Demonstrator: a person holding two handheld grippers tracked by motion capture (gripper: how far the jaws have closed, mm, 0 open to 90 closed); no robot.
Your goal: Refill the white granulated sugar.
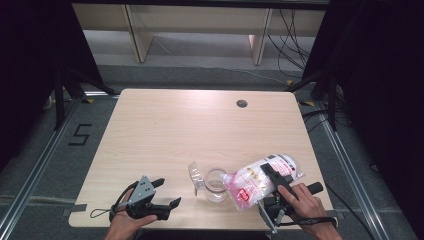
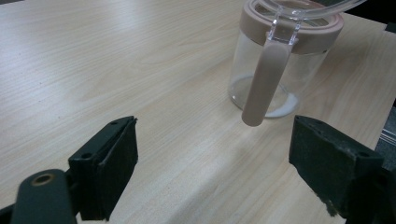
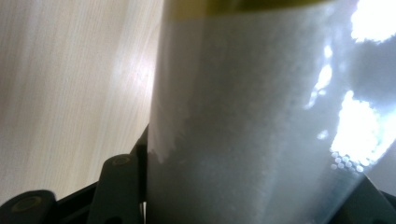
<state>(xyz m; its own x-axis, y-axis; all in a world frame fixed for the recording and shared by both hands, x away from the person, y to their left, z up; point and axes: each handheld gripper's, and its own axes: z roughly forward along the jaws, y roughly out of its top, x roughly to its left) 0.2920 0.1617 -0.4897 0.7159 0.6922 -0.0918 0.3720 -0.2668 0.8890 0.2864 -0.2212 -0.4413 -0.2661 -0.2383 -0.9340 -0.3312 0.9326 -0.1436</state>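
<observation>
A clear glass jar with a beige collar and handle stands near the table's front edge, its clear lid flipped open to the left. A little white powder lies in its bottom. A plastic bag of white grains with red print is tilted, its lower corner over the jar's mouth. My right gripper is shut on this bag, and the bag presses close against that camera. My left gripper stands open on the table left of the jar, nothing between its pads.
The light wooden table has a round cable hole at the back right. Dark floor rails run along both sides, and wooden furniture legs stand beyond the far edge.
</observation>
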